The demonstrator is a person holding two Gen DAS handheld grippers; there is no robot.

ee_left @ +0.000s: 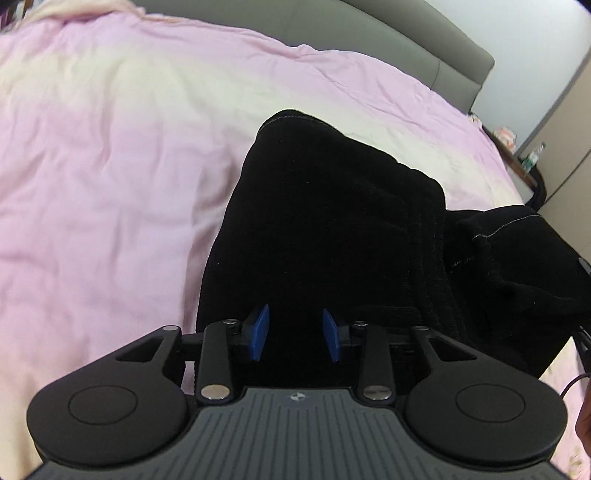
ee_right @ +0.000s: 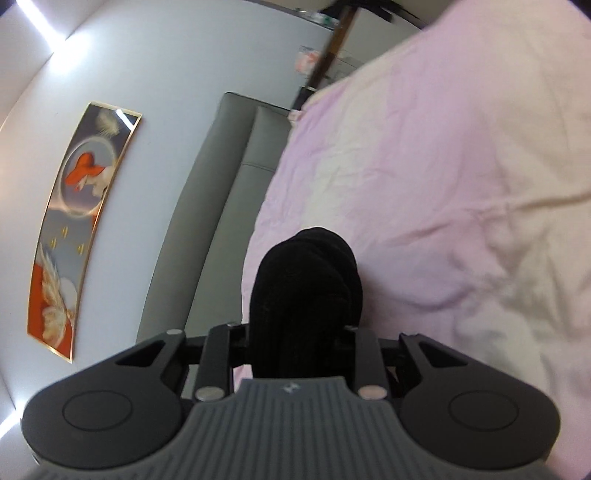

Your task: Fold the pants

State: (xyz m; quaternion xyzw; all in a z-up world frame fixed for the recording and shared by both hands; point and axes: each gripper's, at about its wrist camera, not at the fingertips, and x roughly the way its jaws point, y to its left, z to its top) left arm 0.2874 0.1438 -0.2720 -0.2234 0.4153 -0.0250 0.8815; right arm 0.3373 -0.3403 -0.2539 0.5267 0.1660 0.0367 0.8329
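Black pants (ee_left: pixel 325 229) lie on the pink bedsheet (ee_left: pixel 110 166) in the left wrist view, with a bunched part (ee_left: pixel 517 254) lifted at the right. My left gripper (ee_left: pixel 295 332) hovers over the near end of the pants; its blue pads (ee_left: pixel 260 330) stand apart with nothing between them. In the right wrist view my right gripper (ee_right: pixel 295 332) is shut on a bunch of the black pants (ee_right: pixel 306 288), which covers its fingers and rises in front of the camera over the sheet (ee_right: pixel 443 184).
A grey padded headboard (ee_left: pixel 369 33) runs along the far side of the bed and also shows in the right wrist view (ee_right: pixel 221 203). A framed picture (ee_right: pixel 77 229) hangs on the wall. A bedside stand with bottles (ee_left: pixel 532 158) is at far right.
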